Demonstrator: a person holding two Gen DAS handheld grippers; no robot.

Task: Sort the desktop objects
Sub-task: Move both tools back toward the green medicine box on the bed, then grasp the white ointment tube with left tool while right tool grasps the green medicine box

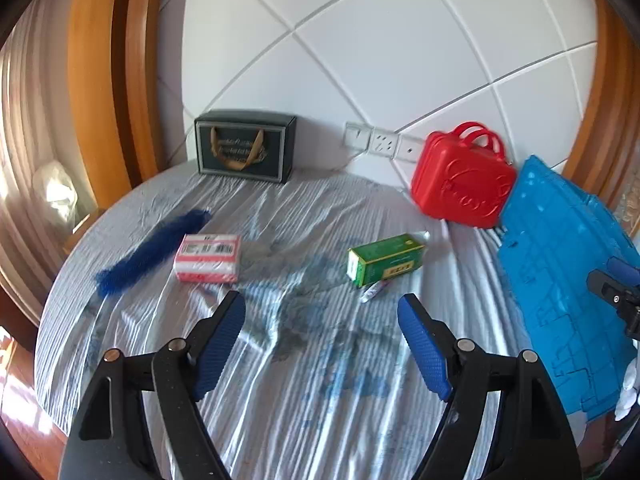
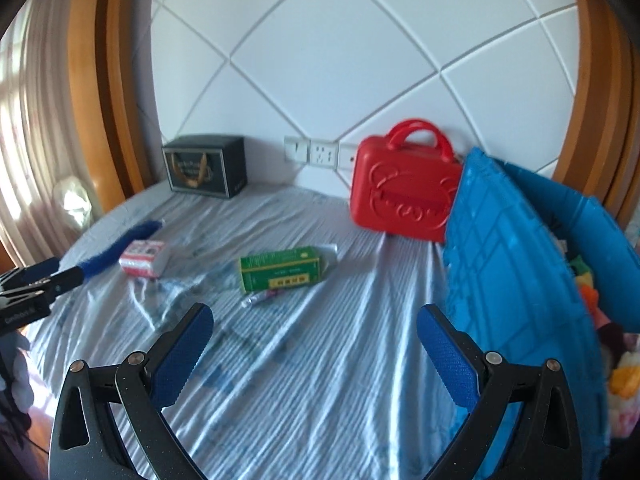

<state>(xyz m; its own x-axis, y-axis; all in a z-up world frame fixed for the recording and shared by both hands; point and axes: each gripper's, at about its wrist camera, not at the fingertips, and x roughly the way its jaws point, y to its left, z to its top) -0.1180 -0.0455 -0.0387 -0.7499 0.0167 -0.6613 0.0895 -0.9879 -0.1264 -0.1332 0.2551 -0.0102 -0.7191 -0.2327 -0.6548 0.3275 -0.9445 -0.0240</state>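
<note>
Both hand-held grippers hover over the cloth-covered desk [image 1: 304, 420] with jaws spread wide and nothing between them: the left hand-held gripper [image 1: 322, 308] low in its frame, the right hand-held gripper [image 2: 316, 320] likewise. At mid-frame lies a green box [image 2: 280, 270] with a small tube [image 2: 260, 298] touching its near edge; left of it sit a pink pack [image 1: 208, 258] and a blue duster [image 1: 152, 252]. At the right edge a blue bin [image 2: 516, 280] holds colourful soft things [image 2: 592, 300]. A red case [image 2: 404, 196] leans beside it; a dark box [image 1: 244, 146] stands upper left.
</note>
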